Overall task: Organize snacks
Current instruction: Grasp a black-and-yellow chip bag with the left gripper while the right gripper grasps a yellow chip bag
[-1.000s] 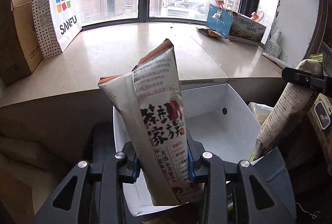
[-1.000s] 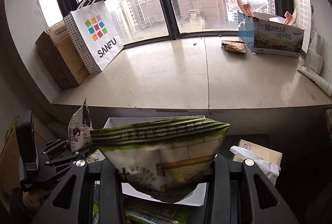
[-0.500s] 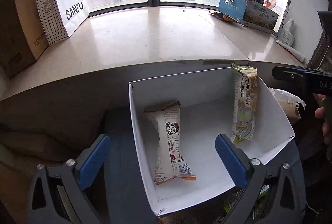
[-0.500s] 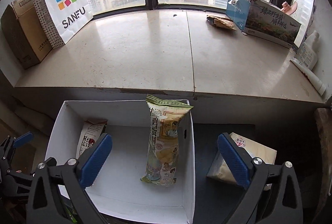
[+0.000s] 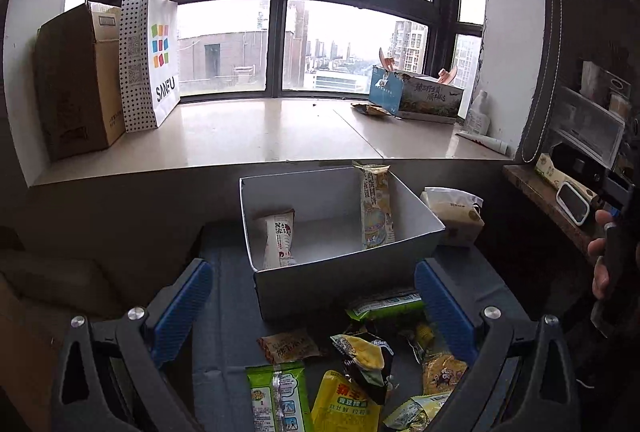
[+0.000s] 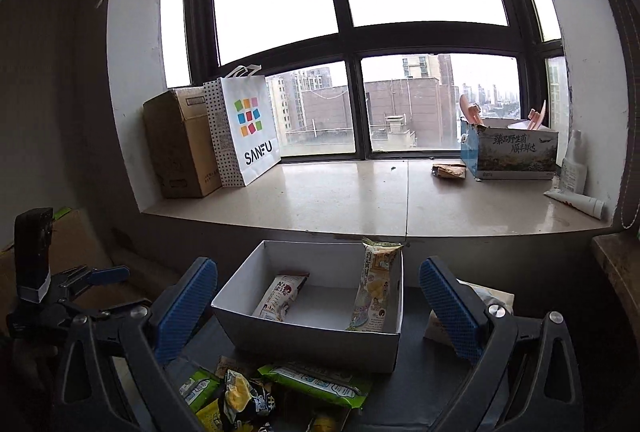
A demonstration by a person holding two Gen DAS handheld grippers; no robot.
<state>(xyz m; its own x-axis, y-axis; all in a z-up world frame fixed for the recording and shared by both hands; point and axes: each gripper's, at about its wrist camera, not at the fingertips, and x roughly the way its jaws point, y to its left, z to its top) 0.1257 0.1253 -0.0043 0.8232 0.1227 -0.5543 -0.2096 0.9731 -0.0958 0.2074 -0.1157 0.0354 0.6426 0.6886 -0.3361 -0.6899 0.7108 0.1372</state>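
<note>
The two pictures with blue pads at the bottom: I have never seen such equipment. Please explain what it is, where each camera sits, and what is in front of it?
No robot is here. A person holds a two-finger gripper in each hand, and a fisheye camera on each looks forward along its fingers. One picture comes from the left gripper, the other from the right gripper. The blue pads are the fingertips. Both grippers are open and hold nothing.

Ahead stands a white box containing two snacks: a red-and-white packet and a taller yellow-green packet leaning at the box's right wall. Loose snack packets lie in front of the box. Behind is a window ledge with a Sanfu bag.
</note>
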